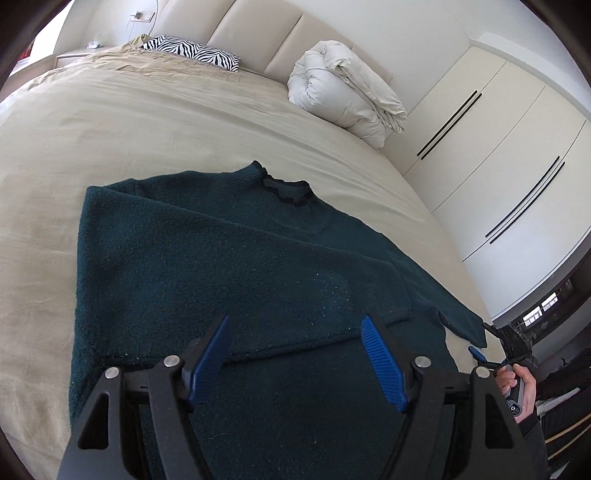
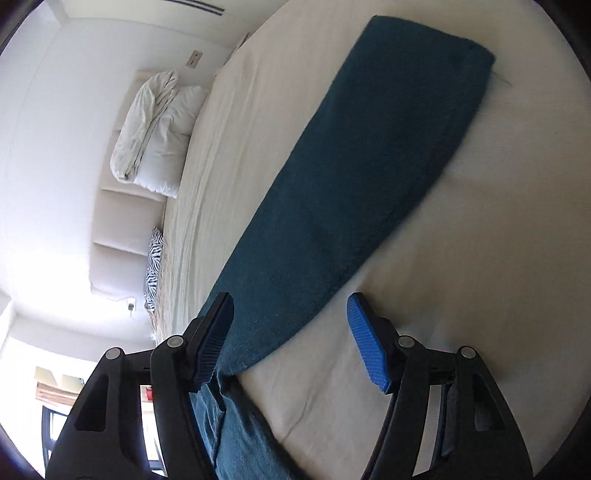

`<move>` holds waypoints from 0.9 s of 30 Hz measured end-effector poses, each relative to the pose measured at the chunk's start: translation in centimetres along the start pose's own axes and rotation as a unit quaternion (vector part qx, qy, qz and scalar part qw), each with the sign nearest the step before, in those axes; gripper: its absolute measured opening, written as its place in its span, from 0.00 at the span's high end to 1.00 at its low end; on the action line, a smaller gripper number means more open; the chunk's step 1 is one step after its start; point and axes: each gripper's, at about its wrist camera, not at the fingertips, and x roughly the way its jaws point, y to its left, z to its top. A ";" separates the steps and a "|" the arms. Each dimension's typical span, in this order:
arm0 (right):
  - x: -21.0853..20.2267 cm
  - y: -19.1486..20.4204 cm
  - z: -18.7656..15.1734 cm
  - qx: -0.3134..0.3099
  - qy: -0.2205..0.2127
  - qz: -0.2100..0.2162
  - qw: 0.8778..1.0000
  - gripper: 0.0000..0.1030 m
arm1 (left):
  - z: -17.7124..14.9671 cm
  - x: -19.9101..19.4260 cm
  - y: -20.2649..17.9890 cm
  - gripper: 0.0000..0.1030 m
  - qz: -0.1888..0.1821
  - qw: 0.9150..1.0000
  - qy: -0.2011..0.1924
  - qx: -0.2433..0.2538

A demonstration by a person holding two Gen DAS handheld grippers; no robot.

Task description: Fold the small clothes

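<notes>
A wide bed [image 1: 155,122] with a beige sheet fills most of the left wrist view, backed at twelve o'clock by a cream padded headboard [image 1: 266,33]. A zebra-print pillow [image 1: 192,53] lies at eleven o'clock and a folded white duvet [image 1: 343,99] at one o'clock, both against the headboard. White wardrobe doors [image 1: 509,147] with long dark handles stand at two to three o'clock, and daylight brightens the pale walls.

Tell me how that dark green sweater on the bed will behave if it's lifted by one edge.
The sweater would likely drape and sag: its folded-over sleeve lies limp and flat. The fuzzy knit looks thick, so probably fairly heavy for cloth and not slippery against the ribbed blue fingers. It may drag on the wrinkled bedsheet rather than slide.
</notes>
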 end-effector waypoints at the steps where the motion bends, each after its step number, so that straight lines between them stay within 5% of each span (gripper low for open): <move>1: -0.9 -1.2 1.1 0.024 -0.009 0.009 1.000 0.42 | -0.1 0.4 -0.1 0.27 -0.004 1.000 0.006 -0.005; 6: -2.9 -4.8 5.3 0.097 -0.067 0.043 0.992 0.44 | -0.7 1.5 -0.7 0.27 -0.006 1.000 0.020 -0.015; 11: -2.9 -6.0 9.5 0.092 -0.094 0.019 0.991 0.73 | -0.2 1.9 -0.2 0.27 -0.014 0.999 0.021 -0.033; 14: -2.4 -3.9 10.5 0.036 -0.092 -0.035 0.994 0.92 | 0.1 2.0 0.2 0.27 -0.020 0.998 0.022 -0.047; 18: -2.6 5.0 7.2 -0.133 -0.084 -0.066 0.985 0.92 | 0.6 1.7 0.7 0.27 -0.036 0.997 0.016 -0.061; 21: -0.8 14.0 -0.3 -0.320 -0.048 -0.080 0.943 0.93 | 0.9 1.3 1.0 0.27 -0.052 0.996 0.010 -0.077; 24: 1.4 20.5 -11.2 -0.485 -0.013 -0.085 0.870 0.93 | 1.2 1.2 1.3 0.26 -0.069 0.993 0.011 -0.096; 27: 4.2 22.9 -21.8 -0.588 0.026 -0.083 0.804 0.93 | 1.4 1.6 1.5 0.22 -0.093 0.989 0.016 -0.113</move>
